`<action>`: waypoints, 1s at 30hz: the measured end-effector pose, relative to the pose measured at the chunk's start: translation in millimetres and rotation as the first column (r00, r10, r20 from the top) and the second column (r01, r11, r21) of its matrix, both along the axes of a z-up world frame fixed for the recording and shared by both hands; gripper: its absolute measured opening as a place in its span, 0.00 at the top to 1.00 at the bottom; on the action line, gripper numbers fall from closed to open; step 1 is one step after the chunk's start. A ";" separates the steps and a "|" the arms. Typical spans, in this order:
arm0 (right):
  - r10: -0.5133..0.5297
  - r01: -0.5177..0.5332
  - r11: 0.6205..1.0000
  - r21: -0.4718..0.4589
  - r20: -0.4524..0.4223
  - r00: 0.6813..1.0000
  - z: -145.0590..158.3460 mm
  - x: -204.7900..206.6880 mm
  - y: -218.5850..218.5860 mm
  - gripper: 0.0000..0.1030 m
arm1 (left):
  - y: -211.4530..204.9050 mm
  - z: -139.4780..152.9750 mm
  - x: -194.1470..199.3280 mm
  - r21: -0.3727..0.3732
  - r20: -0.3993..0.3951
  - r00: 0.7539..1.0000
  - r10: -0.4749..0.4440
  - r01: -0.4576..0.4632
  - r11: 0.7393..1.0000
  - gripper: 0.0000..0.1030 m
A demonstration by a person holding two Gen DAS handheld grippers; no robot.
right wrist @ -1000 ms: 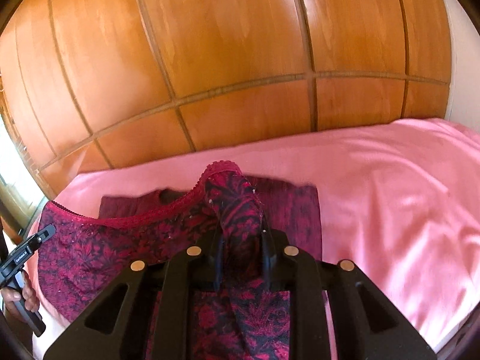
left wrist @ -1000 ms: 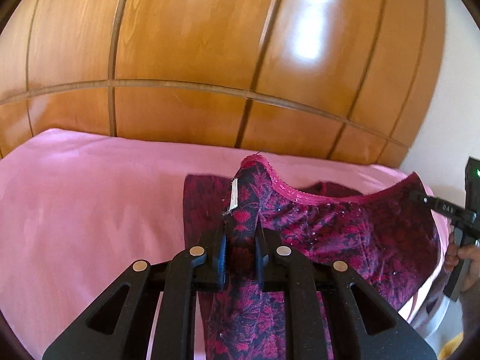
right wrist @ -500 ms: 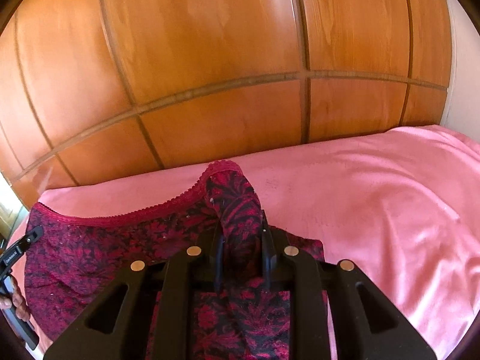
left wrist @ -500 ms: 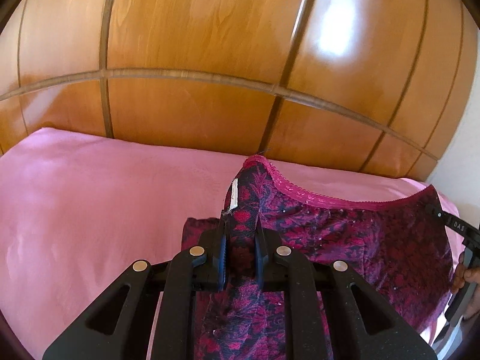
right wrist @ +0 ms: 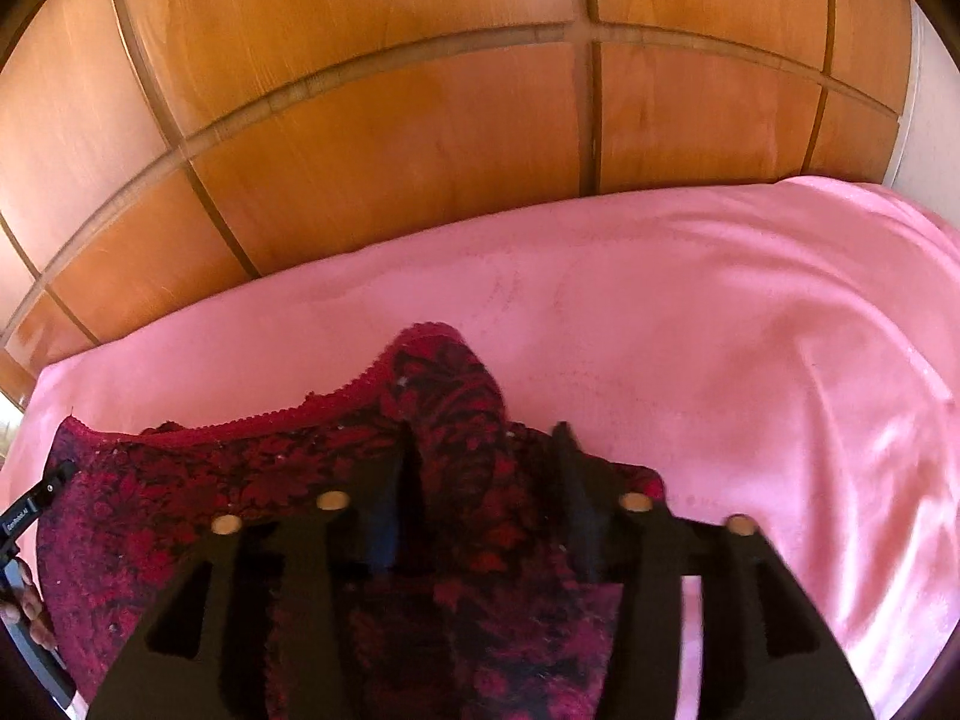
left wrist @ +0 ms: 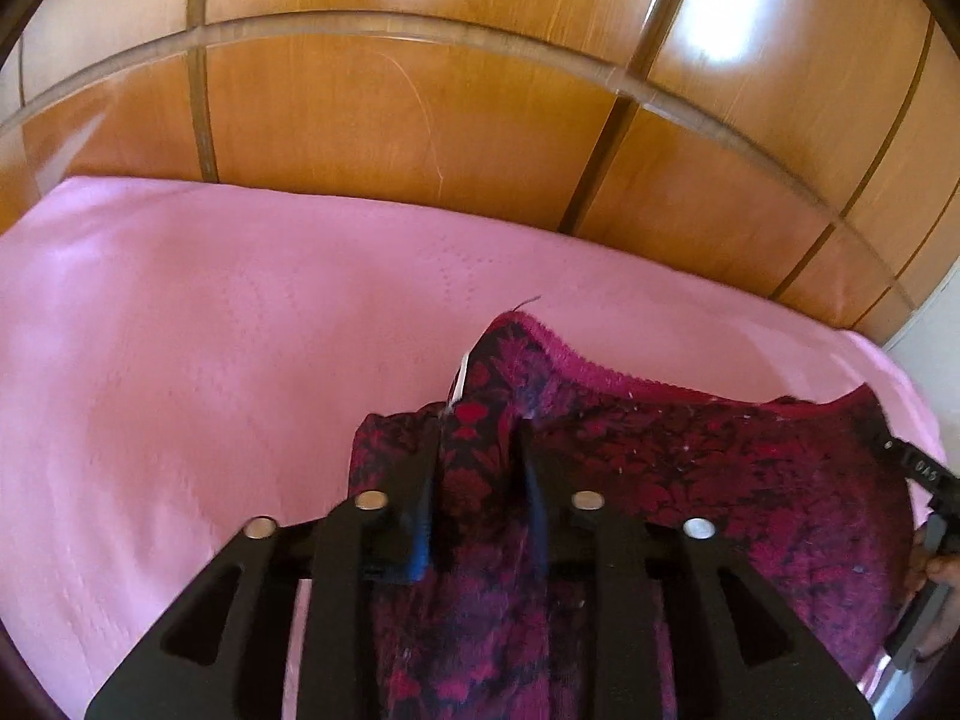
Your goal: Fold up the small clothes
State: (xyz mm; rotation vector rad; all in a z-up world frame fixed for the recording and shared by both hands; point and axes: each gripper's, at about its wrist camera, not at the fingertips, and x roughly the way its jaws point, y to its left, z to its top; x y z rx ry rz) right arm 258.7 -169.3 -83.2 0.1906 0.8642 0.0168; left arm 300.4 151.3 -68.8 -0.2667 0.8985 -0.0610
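A small dark red and black patterned garment with a pink lace hem lies on the pink bedsheet. My left gripper has its jaws parted a little, with the garment's left corner still standing between the fingers. My right gripper is open wider, with the garment's right corner standing loose between its fingers. The garment spreads between the two grippers. Each gripper shows at the edge of the other's view: the right one, the left one.
A wooden panelled headboard rises right behind the bed. The pink sheet stretches wide to the left of the garment in the left view and to the right in the right view. A white wall lies at the far right.
Both grippers lowered the garment's top edge forward onto the sheet over its lower part. Both jaws then parted; the right opened wider than the left.
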 end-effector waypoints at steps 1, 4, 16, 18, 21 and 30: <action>0.003 -0.003 1.000 0.006 0.007 1.000 2.2 -3.9 -2.9 0.52 | 3.2 1.0 -4.3 -0.011 0.000 1.000 -0.001 0.001 1.000 0.59; 0.018 -0.019 0.999 0.044 0.028 0.999 11.7 -27.3 -16.0 0.43 | 11.0 5.4 -29.6 -0.021 0.030 0.999 -0.012 0.013 1.000 0.55; 0.074 -0.072 0.971 0.230 0.001 0.997 -14.1 -165.5 -62.1 0.36 | 38.5 -19.3 -175.2 -0.204 0.049 0.993 -0.107 0.115 0.972 0.55; 0.084 -0.077 0.967 0.242 -0.018 0.996 -22.2 -181.0 -60.9 0.38 | 33.5 -27.2 -188.8 -0.222 0.041 0.992 -0.122 0.128 0.967 0.55; 0.106 -0.092 0.963 0.254 -0.041 0.994 -34.2 -191.0 -53.7 0.52 | 30.0 -38.3 -197.7 -0.282 0.037 0.991 -0.131 0.136 0.950 0.55; 0.094 -0.094 0.972 0.214 0.011 0.995 -7.8 -211.6 -47.0 0.88 | 27.1 -32.8 -195.9 -0.327 0.050 0.989 -0.139 0.148 0.933 0.90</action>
